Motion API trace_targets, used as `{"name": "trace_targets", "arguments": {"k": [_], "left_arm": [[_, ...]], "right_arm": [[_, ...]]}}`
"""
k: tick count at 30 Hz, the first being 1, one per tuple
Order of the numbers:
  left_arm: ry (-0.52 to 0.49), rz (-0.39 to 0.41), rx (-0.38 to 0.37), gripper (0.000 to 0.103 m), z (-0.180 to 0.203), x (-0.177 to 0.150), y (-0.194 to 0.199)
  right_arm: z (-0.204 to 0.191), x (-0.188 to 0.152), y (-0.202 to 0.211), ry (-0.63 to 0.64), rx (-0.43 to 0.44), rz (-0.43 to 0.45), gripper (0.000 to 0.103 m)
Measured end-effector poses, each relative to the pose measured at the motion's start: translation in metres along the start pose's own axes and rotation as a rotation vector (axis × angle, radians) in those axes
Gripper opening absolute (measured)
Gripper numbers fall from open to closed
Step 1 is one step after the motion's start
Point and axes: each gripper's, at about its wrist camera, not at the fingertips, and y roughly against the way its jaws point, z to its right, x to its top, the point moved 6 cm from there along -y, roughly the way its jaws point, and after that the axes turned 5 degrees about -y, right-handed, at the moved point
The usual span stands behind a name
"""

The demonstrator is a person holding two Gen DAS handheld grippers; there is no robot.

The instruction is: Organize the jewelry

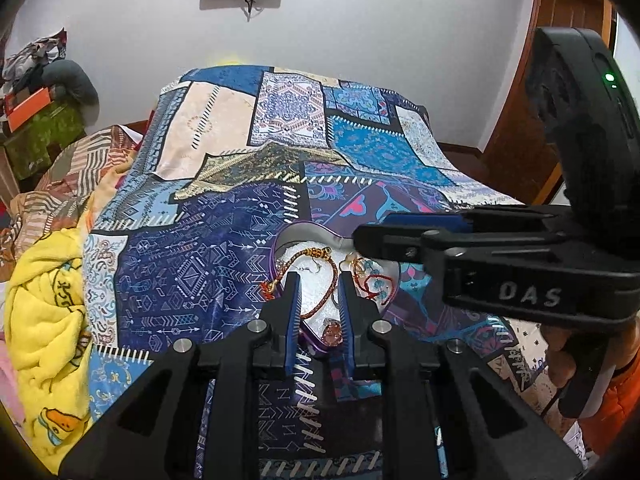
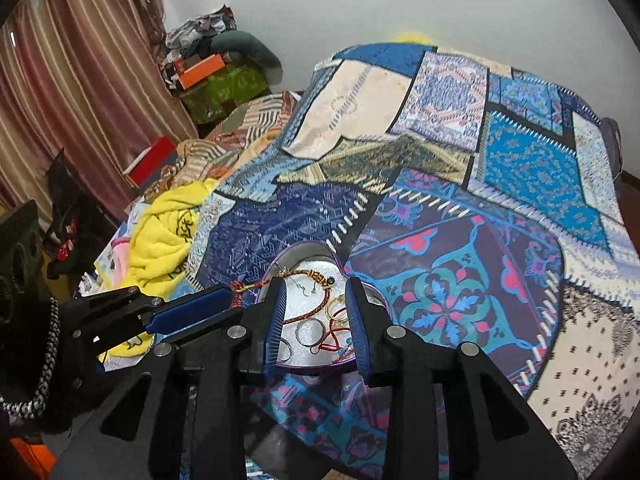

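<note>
Patchwork bedspread point(image 1: 248, 240) covers the bed, and a heart-shaped box point(image 2: 304, 256) sits on it with a braided cord bracelet point(image 2: 308, 312), rings point(image 2: 308, 332) and red thread inside. My left gripper point(image 1: 320, 312) hangs over the box, fingers parted and empty. My right gripper point(image 2: 320, 320) straddles the box likewise, open, gripping nothing.

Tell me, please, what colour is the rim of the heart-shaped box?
The heart-shaped box has a purple rim and a white lining; the right wrist view shows it best.
</note>
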Motion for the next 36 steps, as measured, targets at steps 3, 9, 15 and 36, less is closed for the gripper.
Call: {"name": "trace_targets", "arguments": {"k": [3, 9, 15, 36], "left_arm": [[0.006, 0.017, 0.007, 0.017, -0.001, 0.004, 0.011], [0.020, 0.098, 0.038, 0.017, 0.000, 0.022, 0.053], [0.011, 0.253, 0.077, 0.017, 0.010, 0.047, 0.126], [-0.030, 0.701, 0.265, 0.101, 0.066, 0.032, 0.330]], "right_arm": [[-0.004, 0.005, 0.017, 0.007, -0.010, 0.038, 0.028], [-0.018, 0.016, 0.072, 0.019, -0.040, 0.161, 0.028], [-0.045, 0.023, 0.159, 0.041, -0.071, 0.376, 0.028], [-0.108, -0.022, 0.290, 0.107, -0.312, 0.809, 0.103]]}}
